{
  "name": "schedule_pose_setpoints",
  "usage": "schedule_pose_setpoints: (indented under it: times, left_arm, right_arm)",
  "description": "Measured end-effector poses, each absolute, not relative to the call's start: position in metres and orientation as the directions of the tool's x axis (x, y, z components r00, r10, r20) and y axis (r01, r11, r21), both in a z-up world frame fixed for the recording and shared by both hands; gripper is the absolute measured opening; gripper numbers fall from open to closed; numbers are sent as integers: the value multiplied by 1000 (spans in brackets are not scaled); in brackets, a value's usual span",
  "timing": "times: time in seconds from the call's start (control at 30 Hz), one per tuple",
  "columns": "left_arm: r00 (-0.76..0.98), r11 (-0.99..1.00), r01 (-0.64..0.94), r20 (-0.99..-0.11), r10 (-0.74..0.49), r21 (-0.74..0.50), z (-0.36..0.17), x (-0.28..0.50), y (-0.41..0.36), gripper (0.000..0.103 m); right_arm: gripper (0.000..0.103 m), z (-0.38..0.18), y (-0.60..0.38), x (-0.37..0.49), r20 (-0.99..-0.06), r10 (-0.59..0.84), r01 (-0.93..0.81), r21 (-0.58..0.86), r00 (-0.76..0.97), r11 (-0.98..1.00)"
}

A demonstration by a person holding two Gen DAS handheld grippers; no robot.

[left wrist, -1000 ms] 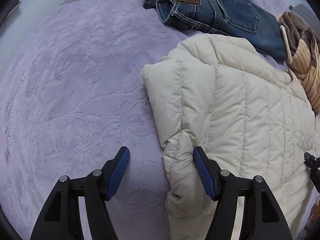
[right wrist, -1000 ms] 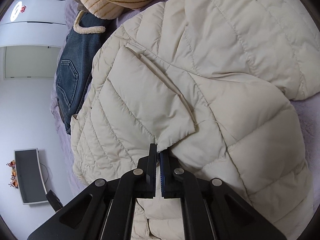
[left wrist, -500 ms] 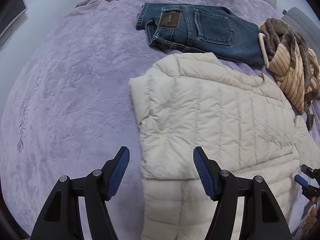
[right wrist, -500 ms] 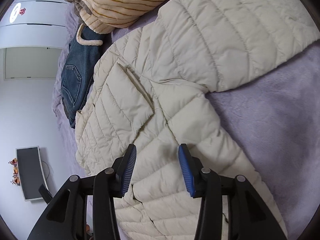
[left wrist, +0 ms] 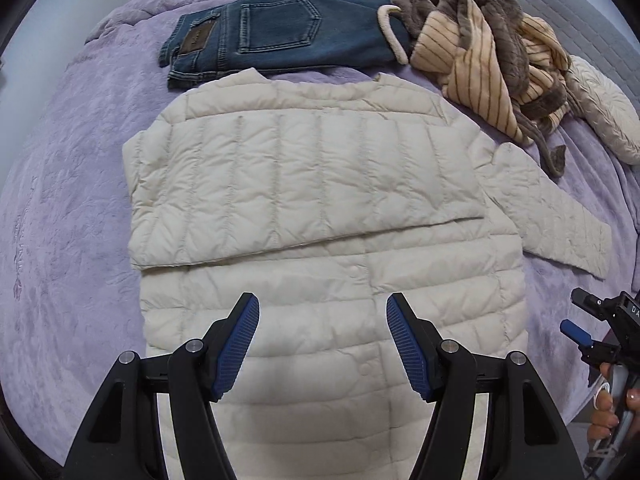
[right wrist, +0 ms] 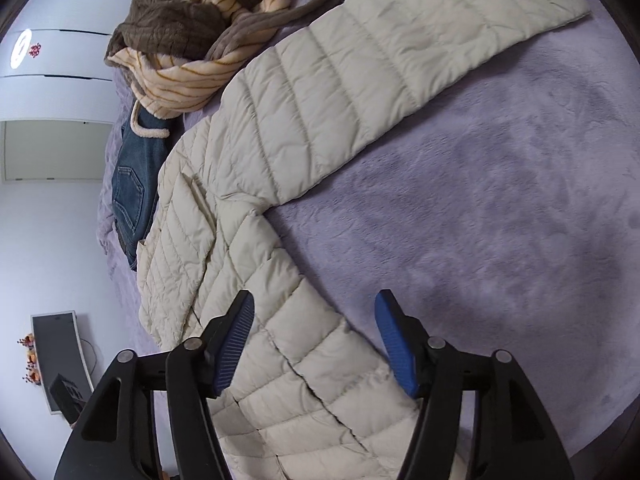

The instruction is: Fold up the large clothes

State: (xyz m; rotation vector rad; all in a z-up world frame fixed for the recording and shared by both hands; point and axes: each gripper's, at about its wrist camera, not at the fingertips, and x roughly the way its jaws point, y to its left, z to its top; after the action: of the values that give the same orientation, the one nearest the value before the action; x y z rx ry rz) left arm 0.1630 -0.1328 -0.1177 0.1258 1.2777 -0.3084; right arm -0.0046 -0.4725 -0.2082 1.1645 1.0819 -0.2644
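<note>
A cream quilted puffer jacket [left wrist: 312,208] lies flat on the purple bed cover [left wrist: 68,184]. One sleeve is folded across its chest; the other sleeve [left wrist: 552,216] stretches out to the right. My left gripper [left wrist: 322,344] is open and empty above the jacket's lower front. In the right wrist view the jacket [right wrist: 280,152] runs diagonally with the outstretched sleeve [right wrist: 420,36] at the top. My right gripper [right wrist: 314,340] is open and empty above the jacket's side edge. It also shows at the right edge of the left wrist view [left wrist: 588,332].
Folded blue jeans [left wrist: 280,36] lie behind the jacket. A brown and striped fleece garment [left wrist: 488,56] is heaped at the back right, next to a cream pillow [left wrist: 604,116]. A monitor [right wrist: 60,360] stands off the bed.
My right gripper let go of the sleeve cuff and opened. Both grippers drew back from the jacket, so the whole jacket now shows. The left gripper stayed open.
</note>
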Motion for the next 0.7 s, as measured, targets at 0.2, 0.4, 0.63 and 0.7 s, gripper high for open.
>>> schedule_pose_setpoints:
  times: [0.2, 0.4, 0.63, 0.7]
  left_arm:
    - [301, 943, 328, -940, -160, -55, -113, 143, -169, 103]
    - [272, 930, 364, -951, -147, -40, -122, 137, -198, 103]
    - [265, 940, 340, -960, -96, -1, -134, 138, -207, 103]
    - [252, 941, 339, -964, -87, 4, -139, 138, -207, 103]
  right_arm:
    - [84, -212, -511, -30, -796, 272, 687, 604, 541, 404]
    - [84, -225, -552, -42, -778, 230, 702, 627, 585, 338]
    - [84, -246, -597, -35, -736, 221, 696, 677, 640, 237]
    - [84, -252, -608, -32, -714, 209, 687, 700, 669, 195]
